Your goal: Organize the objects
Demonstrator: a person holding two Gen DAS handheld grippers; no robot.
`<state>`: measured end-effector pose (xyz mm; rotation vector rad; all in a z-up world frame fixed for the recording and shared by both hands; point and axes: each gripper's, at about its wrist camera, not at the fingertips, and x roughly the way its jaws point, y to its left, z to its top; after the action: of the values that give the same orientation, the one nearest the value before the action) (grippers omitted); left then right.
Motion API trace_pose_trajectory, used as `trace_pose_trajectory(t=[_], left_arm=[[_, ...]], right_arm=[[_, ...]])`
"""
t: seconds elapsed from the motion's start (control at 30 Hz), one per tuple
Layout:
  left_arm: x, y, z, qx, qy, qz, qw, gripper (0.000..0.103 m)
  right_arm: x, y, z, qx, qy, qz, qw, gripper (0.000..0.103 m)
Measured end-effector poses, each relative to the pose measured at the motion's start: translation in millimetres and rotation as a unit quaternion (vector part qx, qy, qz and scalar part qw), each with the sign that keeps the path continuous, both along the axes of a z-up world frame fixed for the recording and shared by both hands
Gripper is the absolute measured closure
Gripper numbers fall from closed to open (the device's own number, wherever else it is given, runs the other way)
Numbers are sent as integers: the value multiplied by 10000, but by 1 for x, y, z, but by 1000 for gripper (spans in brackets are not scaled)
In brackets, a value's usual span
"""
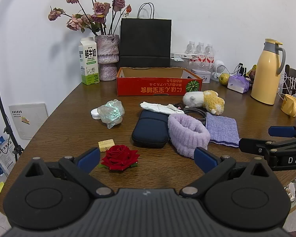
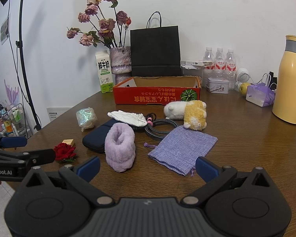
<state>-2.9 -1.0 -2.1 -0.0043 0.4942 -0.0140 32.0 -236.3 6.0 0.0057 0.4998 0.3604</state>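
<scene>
An open red cardboard box (image 1: pixel 157 86) (image 2: pixel 155 95) stands at the back of the wooden table (image 1: pixel 69 130). In front of it lie a red fabric rose (image 1: pixel 119 157) (image 2: pixel 64 151), a navy zip case (image 1: pixel 150 129) (image 2: pixel 95 137), a fluffy lilac band (image 1: pixel 187 136) (image 2: pixel 120 147), a lilac woven pouch (image 1: pixel 222 129) (image 2: pixel 182 150), a plush toy (image 1: pixel 204 99) (image 2: pixel 187 114), a white cloth (image 1: pixel 157 106) (image 2: pixel 128 117), a coiled cable (image 2: pixel 159 129), a shiny wrapped bundle (image 1: pixel 112 112) (image 2: pixel 86 117) and a small wooden block (image 1: pixel 106 144) (image 2: pixel 68 142). My left gripper (image 1: pixel 147 161) hangs open above the near edge, the rose by its left finger. My right gripper (image 2: pixel 148 167) is open too, behind the band and pouch.
Along the wall stand a milk carton (image 1: pixel 88 61), a vase of dried roses (image 1: pixel 107 57), a black paper bag (image 1: pixel 146 43), water bottles (image 1: pixel 200 52), a tin (image 2: pixel 218 86) and a yellow thermos (image 1: pixel 267 72). A yellow mug (image 1: pixel 290 105) sits far right. A light stand (image 2: pixel 22 59) rises left.
</scene>
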Motion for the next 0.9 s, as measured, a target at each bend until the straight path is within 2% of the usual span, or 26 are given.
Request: trace_pose_trajectory(t=[0.9], left_arm=[[1, 0, 0, -5, -9, -6, 10000, 0]], right_arm=[[0, 3, 3, -43, -24, -12, 10000, 0]])
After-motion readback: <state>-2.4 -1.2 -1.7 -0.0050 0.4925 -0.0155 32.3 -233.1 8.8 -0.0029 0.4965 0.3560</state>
